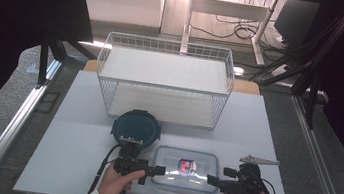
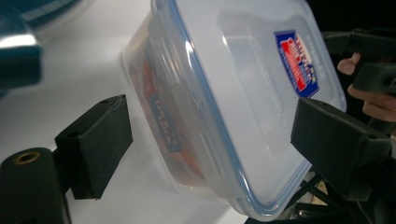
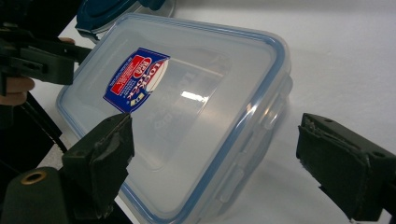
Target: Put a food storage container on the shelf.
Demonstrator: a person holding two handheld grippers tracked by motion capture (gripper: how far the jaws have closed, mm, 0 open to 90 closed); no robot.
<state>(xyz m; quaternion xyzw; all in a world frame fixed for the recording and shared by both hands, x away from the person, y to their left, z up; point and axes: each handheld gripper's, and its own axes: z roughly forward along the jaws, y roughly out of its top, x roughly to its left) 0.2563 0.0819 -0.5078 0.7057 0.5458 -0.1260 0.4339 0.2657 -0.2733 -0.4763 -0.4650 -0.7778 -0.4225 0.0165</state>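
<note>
A clear rectangular food box (image 1: 174, 159) with a blue-rimmed lid and a red and blue label lies near the table's front edge. My left gripper (image 1: 159, 170) reaches in at the box's left end, and my right gripper (image 1: 210, 180) at its right end. In the left gripper view the box (image 2: 243, 70) stands between the wide jaws of the left gripper (image 2: 210, 121), with a gap showing at one pad (image 2: 100, 140). In the right gripper view a corner of the box (image 3: 196, 70) lies between the spread jaws of the right gripper (image 3: 217, 130), and the outer pad (image 3: 336, 158) stands off from its side.
A round dark teal lidded container (image 1: 136, 126) sits just behind the left gripper. A white wire basket (image 1: 167, 41) stands at the back of the white table (image 1: 256, 133). Dark curtains and stand legs flank the table.
</note>
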